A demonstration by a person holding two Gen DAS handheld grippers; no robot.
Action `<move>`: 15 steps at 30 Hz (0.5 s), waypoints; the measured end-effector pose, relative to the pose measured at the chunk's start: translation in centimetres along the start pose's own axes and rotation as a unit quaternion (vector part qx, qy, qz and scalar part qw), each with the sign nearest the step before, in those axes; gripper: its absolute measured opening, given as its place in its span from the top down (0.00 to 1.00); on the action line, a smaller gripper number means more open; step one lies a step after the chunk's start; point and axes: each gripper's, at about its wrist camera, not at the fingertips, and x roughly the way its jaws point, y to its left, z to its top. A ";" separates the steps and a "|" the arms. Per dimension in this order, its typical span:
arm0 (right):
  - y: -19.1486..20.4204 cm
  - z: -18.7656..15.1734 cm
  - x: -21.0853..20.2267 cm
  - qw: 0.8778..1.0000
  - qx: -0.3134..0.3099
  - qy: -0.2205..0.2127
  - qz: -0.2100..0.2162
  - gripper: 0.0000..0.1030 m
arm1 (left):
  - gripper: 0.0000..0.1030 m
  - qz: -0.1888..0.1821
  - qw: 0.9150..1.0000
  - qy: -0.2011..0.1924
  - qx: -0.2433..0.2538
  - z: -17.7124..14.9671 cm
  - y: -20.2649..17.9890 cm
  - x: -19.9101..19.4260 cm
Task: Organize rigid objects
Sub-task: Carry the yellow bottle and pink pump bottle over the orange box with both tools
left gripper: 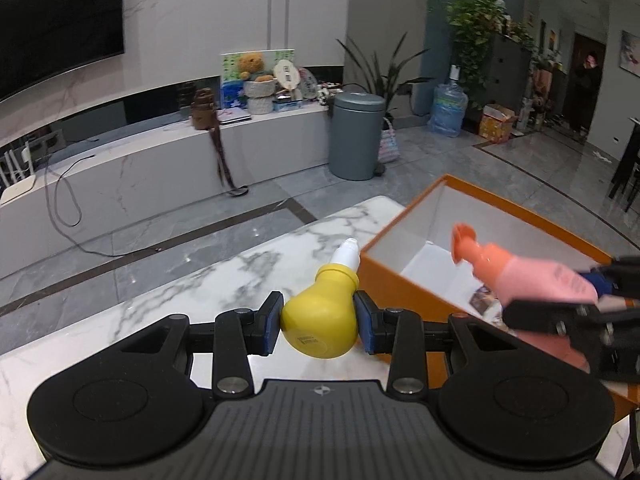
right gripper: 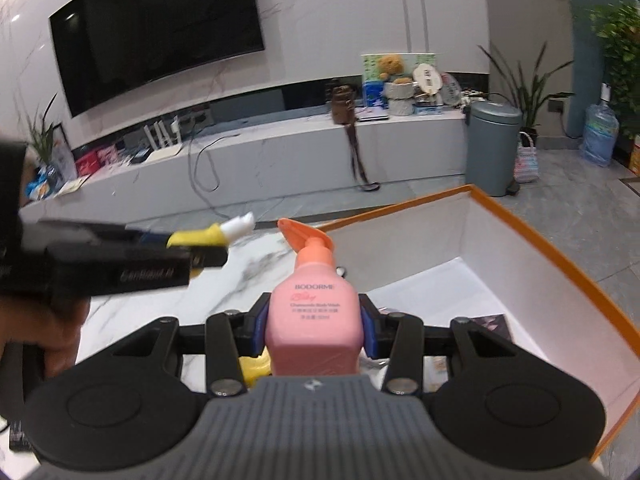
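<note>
My left gripper (left gripper: 318,322) is shut on a yellow bulb-shaped bottle (left gripper: 322,320) with a white nozzle, held above the marble table (left gripper: 200,292) just left of the orange box (left gripper: 404,284). My right gripper (right gripper: 314,328) is shut on a pink pump bottle (right gripper: 314,320) with an orange pump head, held over the box's near left corner. In the left wrist view the pink bottle (left gripper: 536,280) and right gripper (left gripper: 568,300) hang over the open box. In the right wrist view the left gripper (right gripper: 200,250) and yellow bottle (right gripper: 208,236) are at the left.
The orange box (right gripper: 552,248) is open, white inside, with a small printed card (right gripper: 492,326) on its floor. Another yellow item (right gripper: 256,368) lies under the pink bottle. Beyond the table are grey floor, a grey bin (left gripper: 358,136) and a low white TV bench (left gripper: 160,168).
</note>
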 end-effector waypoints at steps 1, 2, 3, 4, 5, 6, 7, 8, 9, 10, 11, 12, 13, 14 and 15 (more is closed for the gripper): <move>-0.5 0.3 0.0 1.000 0.003 -0.002 -0.004 0.58 | 0.58 -0.003 1.000 0.000 0.005 0.2 -0.5 0.2; -0.8 0.4 -0.1 1.000 0.006 -0.004 -0.008 0.58 | 0.58 -0.005 1.000 -0.001 0.008 0.4 -1.0 0.3; -1.4 0.6 -0.2 1.000 0.009 -0.005 -0.013 0.58 | 0.58 -0.008 1.000 -0.002 0.011 0.4 -1.4 0.5; -1.9 0.7 -0.3 1.000 0.011 -0.006 -0.017 0.58 | 0.58 -0.012 1.000 -0.003 0.014 0.6 -1.9 0.6; -2.4 0.8 -0.3 1.000 0.014 -0.007 -0.021 0.58 | 0.58 -0.015 1.000 -0.004 0.016 0.6 -2.3 0.7; -3.0 1.0 -0.2 0.999 0.018 -0.008 -0.027 0.58 | 0.58 -0.017 1.000 -0.004 0.019 0.7 -2.9 0.9; -3.6 1.1 -0.1 0.999 0.021 -0.007 -0.032 0.58 | 0.58 -0.020 1.000 -0.004 0.022 0.8 -3.4 1.0; -4.2 1.3 -0.1 0.999 0.025 -0.007 -0.037 0.58 | 0.58 -0.023 0.999 -0.003 0.026 0.8 -3.8 1.1; -5.0 1.4 0.1 0.999 0.032 -0.007 -0.043 0.58 | 0.58 -0.027 0.999 -0.003 0.029 0.8 -4.2 1.2; -5.6 1.5 0.2 0.998 0.036 -0.007 -0.049 0.58 | 0.58 -0.030 0.999 -0.003 0.033 0.9 -4.7 1.4; -6.1 1.6 0.3 0.998 0.041 -0.005 -0.055 0.58 | 0.58 -0.034 0.999 -0.003 0.038 1.0 -5.2 1.6; -6.7 1.7 0.5 0.997 0.047 -0.004 -0.060 0.58 | 0.58 -0.037 0.998 -0.003 0.041 1.2 -5.7 1.8; -7.3 1.8 0.6 0.997 0.051 -0.001 -0.064 0.58 | 0.58 -0.040 0.998 -0.003 0.043 1.4 -6.1 2.0; -7.8 1.9 0.8 0.996 0.055 0.001 -0.066 0.58 | 0.58 -0.042 0.998 -0.004 0.044 1.5 -6.4 2.1; -8.4 2.0 1.0 0.996 0.061 0.006 -0.067 0.58 | 0.58 -0.044 0.998 -0.004 0.044 1.7 -6.8 2.4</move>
